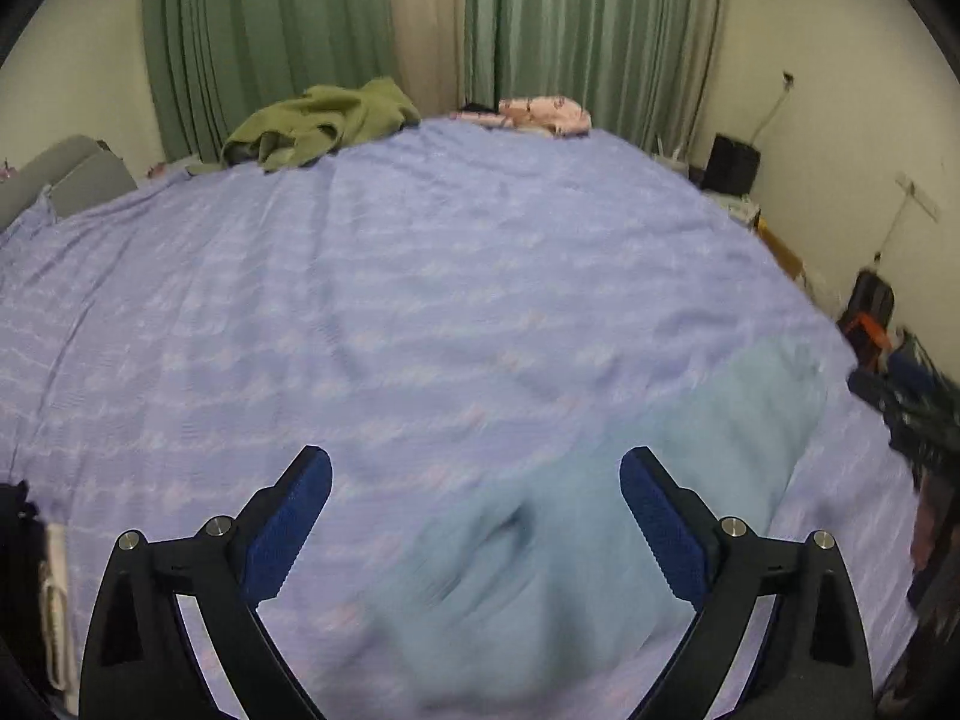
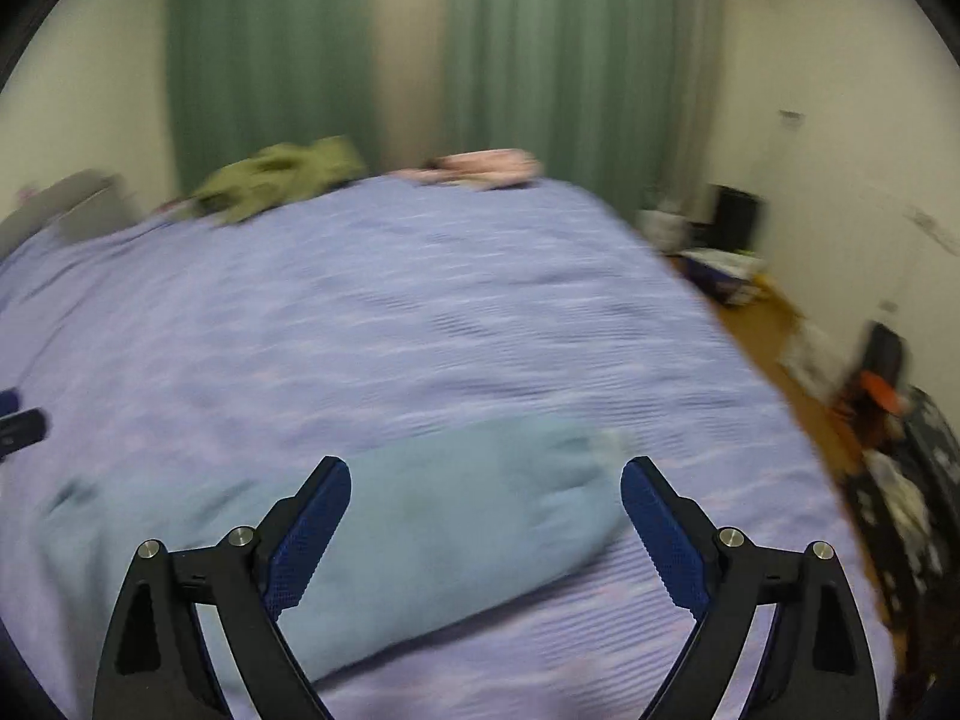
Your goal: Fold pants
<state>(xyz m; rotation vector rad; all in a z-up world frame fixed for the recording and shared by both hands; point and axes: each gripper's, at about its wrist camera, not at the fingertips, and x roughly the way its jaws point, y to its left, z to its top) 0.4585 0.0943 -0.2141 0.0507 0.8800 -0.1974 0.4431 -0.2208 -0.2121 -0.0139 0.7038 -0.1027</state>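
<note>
Light blue pants [image 1: 600,528] lie on the purple bed cover [image 1: 390,300], stretched from near the front toward the right edge. My left gripper [image 1: 474,468] is open and empty, held above the pants' near end. In the right wrist view the pants [image 2: 444,516] lie as a long bundle across the front. My right gripper [image 2: 486,480] is open and empty above them. The tip of the left gripper [image 2: 21,426] shows at the far left edge. Both views are motion blurred.
A green garment [image 1: 318,120] and a pink garment [image 1: 540,114] lie at the bed's far edge by green curtains [image 1: 270,30]. A grey cushion [image 1: 66,174] sits far left. Wooden floor [image 2: 774,348] with clutter and bags [image 2: 888,396] runs along the bed's right side.
</note>
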